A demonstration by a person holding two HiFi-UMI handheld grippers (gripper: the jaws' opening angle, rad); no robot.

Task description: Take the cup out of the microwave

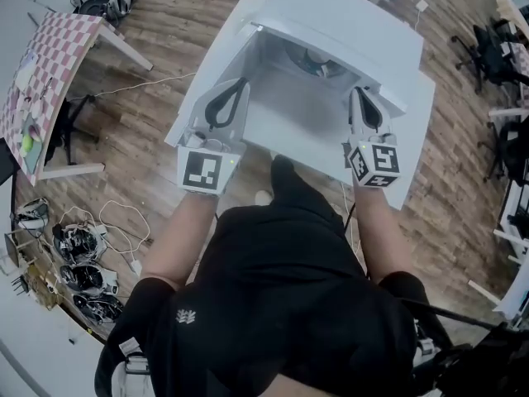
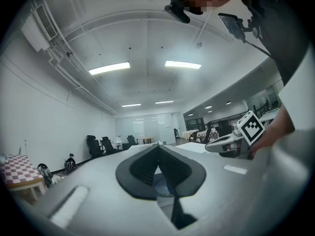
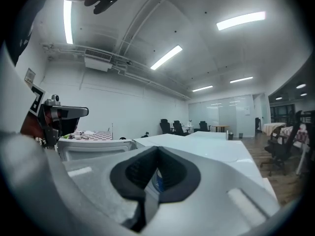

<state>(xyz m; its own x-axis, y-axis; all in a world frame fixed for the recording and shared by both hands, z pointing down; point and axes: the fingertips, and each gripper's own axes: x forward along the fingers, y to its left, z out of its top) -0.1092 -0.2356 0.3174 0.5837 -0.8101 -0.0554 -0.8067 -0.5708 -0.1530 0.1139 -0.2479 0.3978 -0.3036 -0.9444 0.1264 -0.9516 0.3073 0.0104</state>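
Head view. Standing at the near edge of a white table (image 1: 417,139), looking steeply down into a white microwave (image 1: 331,15) with its door (image 1: 216,73) hanging open at the left edge of the opening. Holding the left gripper (image 1: 240,83) just beside the inner face of that door, fingers meeting at the tips and clamping on nothing. Holding the right gripper (image 1: 358,92) at the right edge of the opening, fingers pressing together in the same way, likewise empty. Leaving the cup (image 1: 318,62) inside the microwave, toward the back edge of the cavity floor, half tucked under the front rim of the top, well apart from both grippers. Taking in a wooden floor (image 1: 149,164), a checkered table (image 1: 50,64) at the upper left and a tangle of cables (image 1: 83,255) at the lower left.

Left gripper view. Looking along two dark pads (image 2: 142,166) touching at the tips and bowing apart below into a diamond-shaped gap, gripping nothing. Glimpsing through that gap a pale round rim with a blue patch (image 2: 169,185), too small for telling what. Catching the right gripper and its marker cube (image 2: 252,127) at the right.

Right gripper view. Showing the same closed diamond of pads, tips together, nothing between them. Catching the left gripper at the left above the open door's white frame.
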